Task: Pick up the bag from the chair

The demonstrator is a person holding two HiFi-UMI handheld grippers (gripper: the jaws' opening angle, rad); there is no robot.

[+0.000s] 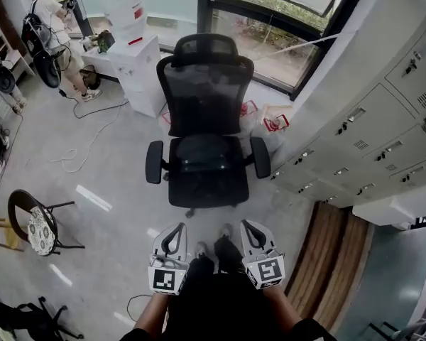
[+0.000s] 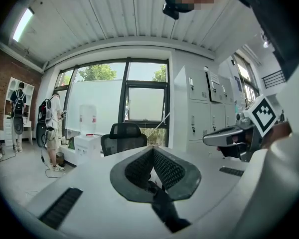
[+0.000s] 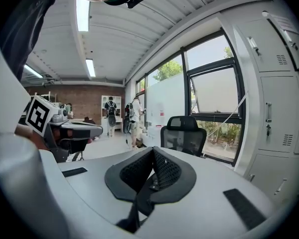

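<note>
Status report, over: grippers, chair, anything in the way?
Left gripper shut, empty. Right gripper shut, empty. Both short of the chair; dark shape on its seat, bag unconfirmed. Nothing in the way.

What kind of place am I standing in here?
Probably an office or lab workroom: a black mesh office chair in the open, a wall of grey lockers, and a water cooler beside big windows.
</note>
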